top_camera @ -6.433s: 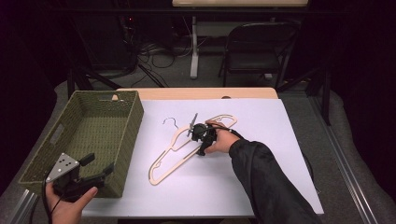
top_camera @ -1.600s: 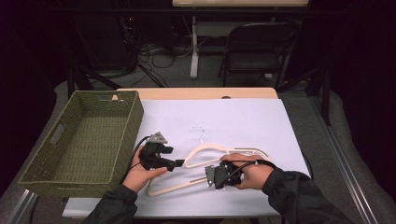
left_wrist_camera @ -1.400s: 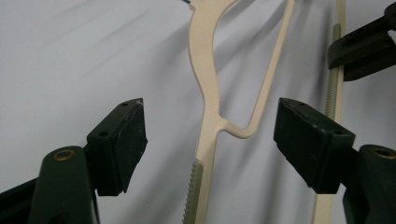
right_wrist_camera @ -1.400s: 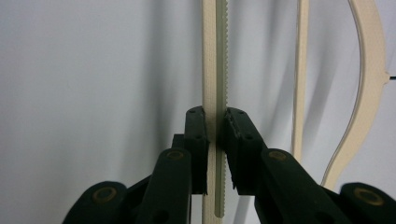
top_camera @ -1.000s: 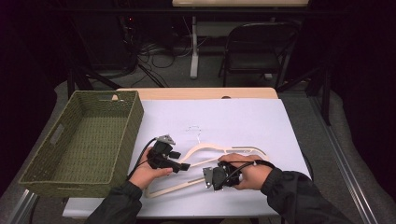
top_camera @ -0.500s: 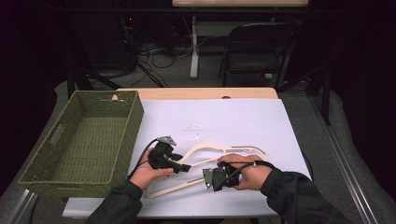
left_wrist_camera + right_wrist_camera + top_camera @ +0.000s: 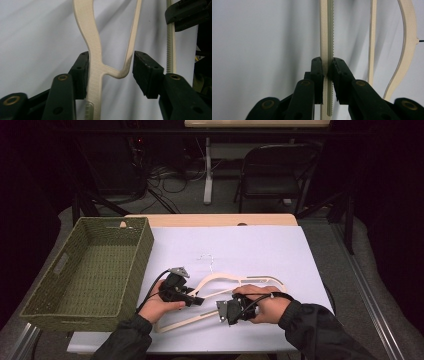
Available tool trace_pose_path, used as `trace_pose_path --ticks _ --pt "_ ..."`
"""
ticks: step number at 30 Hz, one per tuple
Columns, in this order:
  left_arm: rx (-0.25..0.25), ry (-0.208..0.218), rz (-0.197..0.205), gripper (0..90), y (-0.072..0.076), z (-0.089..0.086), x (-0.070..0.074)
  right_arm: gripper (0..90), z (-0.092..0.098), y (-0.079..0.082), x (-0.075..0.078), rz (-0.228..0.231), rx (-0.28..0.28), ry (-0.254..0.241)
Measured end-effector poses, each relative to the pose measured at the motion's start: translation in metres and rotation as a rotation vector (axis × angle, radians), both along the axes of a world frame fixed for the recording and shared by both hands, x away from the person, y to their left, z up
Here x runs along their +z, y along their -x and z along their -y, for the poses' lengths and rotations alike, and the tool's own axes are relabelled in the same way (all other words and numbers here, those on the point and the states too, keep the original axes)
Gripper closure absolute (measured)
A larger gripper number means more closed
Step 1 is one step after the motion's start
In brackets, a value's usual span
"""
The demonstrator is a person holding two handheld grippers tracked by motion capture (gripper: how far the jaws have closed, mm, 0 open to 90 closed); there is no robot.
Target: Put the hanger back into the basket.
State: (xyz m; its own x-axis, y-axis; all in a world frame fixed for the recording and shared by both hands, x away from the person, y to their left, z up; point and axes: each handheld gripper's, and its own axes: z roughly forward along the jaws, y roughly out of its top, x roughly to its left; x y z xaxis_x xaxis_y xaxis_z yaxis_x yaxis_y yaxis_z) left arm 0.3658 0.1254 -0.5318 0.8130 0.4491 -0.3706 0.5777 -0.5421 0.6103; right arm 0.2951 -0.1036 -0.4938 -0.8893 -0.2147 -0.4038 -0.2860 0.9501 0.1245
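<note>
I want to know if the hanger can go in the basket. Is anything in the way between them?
Nothing visible. The hanger lies on bare white table beside the green basket; only the basket's near wall would have to be cleared.

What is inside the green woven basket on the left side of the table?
The basket holds nothing on its visible woven floor. Its near wall hides a strip of the floor just behind it, so that strip cannot be checked.

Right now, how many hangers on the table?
1. A single cream hanger lies flat on the white table cover, near the front edge, to the right of the green woven basket. No other hanger is visible on the table; the basket looks empty.
</note>
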Motion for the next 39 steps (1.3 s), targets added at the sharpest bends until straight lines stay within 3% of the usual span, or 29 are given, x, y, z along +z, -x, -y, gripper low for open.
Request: trace_pose_path --ticks 14,19,21,24,30,39 --pt "-0.011 0.017 0.007 54.9 0.002 -0.003 0.001 79.7 0.0 0.0 -0.003 0.002 0.002 0.007" --pt "0.008 0.053 -0.035 57.6 0.001 -0.006 0.002 79.5 -0.002 -0.001 -0.005 0.006 0.008 0.025" --pt "0.018 0.078 -0.055 60.1 0.0 -0.008 0.004 79.4 -0.002 -0.001 -0.006 0.015 0.005 0.058" --pt "0.025 0.072 -0.046 60.7 0.001 -0.009 0.005 79.3 -0.003 -0.003 -0.008 0.012 0.009 0.032" --pt "0.038 0.101 -0.065 64.7 0.003 -0.009 0.008 78.3 -0.003 -0.007 -0.012 0.011 -0.003 0.047" --pt "0.006 0.124 -0.09 72.7 0.007 -0.008 0.014 76.6 -0.002 -0.013 -0.016 0.011 -0.027 0.07"
